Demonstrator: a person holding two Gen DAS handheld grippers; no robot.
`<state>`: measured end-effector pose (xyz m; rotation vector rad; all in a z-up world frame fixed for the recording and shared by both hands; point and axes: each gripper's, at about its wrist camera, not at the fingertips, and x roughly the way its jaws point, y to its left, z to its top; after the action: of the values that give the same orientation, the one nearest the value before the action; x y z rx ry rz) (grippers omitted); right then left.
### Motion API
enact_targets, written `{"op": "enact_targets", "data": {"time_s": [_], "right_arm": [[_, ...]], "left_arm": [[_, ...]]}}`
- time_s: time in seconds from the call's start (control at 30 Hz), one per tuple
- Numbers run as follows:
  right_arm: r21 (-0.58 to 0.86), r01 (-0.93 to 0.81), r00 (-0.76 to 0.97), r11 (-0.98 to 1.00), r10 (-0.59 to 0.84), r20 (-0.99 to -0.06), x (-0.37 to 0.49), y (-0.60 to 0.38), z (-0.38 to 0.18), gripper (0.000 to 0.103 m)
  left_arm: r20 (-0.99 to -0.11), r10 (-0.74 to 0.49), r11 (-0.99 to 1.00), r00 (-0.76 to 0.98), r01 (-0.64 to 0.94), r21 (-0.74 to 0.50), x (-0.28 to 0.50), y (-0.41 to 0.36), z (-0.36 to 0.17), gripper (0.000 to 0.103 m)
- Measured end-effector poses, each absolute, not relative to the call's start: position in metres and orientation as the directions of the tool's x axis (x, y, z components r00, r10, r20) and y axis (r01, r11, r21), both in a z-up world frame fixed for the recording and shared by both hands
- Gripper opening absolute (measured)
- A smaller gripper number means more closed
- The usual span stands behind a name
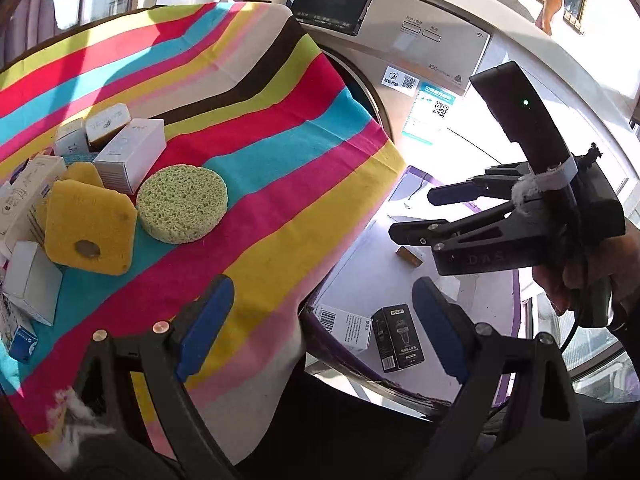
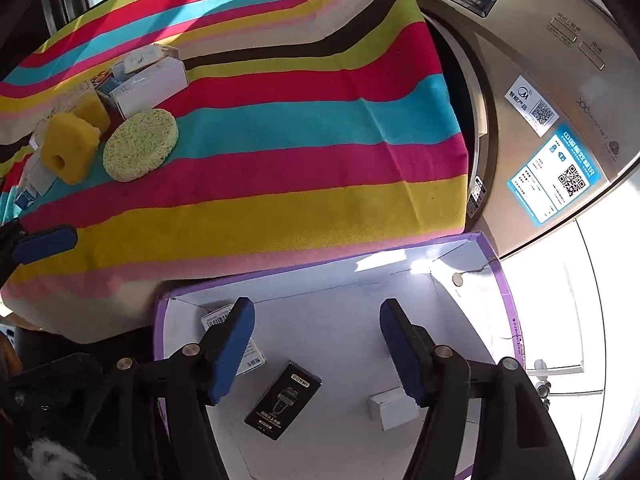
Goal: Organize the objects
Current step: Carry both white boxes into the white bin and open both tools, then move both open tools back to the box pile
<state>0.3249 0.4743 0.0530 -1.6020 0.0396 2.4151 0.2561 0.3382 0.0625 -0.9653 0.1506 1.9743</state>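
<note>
Both the left tongs (image 1: 324, 328) and right tongs (image 2: 318, 350) hang released and empty over the purple-rimmed white cardboard box (image 2: 502, 280) at the striped-cloth table (image 2: 280, 160) edge, the black rectangular carton (image 2: 283, 406) lying inside, a white barcoded carton (image 2: 218, 314) partly hidden.
</note>
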Motion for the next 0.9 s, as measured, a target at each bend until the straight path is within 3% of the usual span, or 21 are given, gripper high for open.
{"op": "enact_targets", "data": {"time_s": [0.3,0.53,0.7,0.9], "right_arm": [[-0.056,-0.159,-0.554,-0.986,0.136,-0.822,0.308,0.441,0.089,0.082],[-0.061,-0.169,-0.673,-0.984,0.161,-0.722,0.293,0.413,0.111,0.084],[-0.101,-0.148,-0.75,-0.984,0.178,-0.637,0.287,0.395,0.117,0.086],[-0.039,-0.087,-0.737,-0.995,0.091,-0.67,0.266,0.385,0.108,0.086]], "left_arm": [[-0.669,0.577,-0.749,-0.469,-0.63,-0.204,0.235,0.268,0.079,0.092],[-0.626,0.494,-0.853,-0.604,-0.476,-0.215,0.216,0.202,0.086,0.092],[-0.64,0.444,-0.893,-0.627,-0.369,-0.257,0.197,0.161,0.081,0.092],[-0.667,0.397,-0.918,-0.631,-0.269,-0.292,0.181,0.132,0.072,0.092]]}}
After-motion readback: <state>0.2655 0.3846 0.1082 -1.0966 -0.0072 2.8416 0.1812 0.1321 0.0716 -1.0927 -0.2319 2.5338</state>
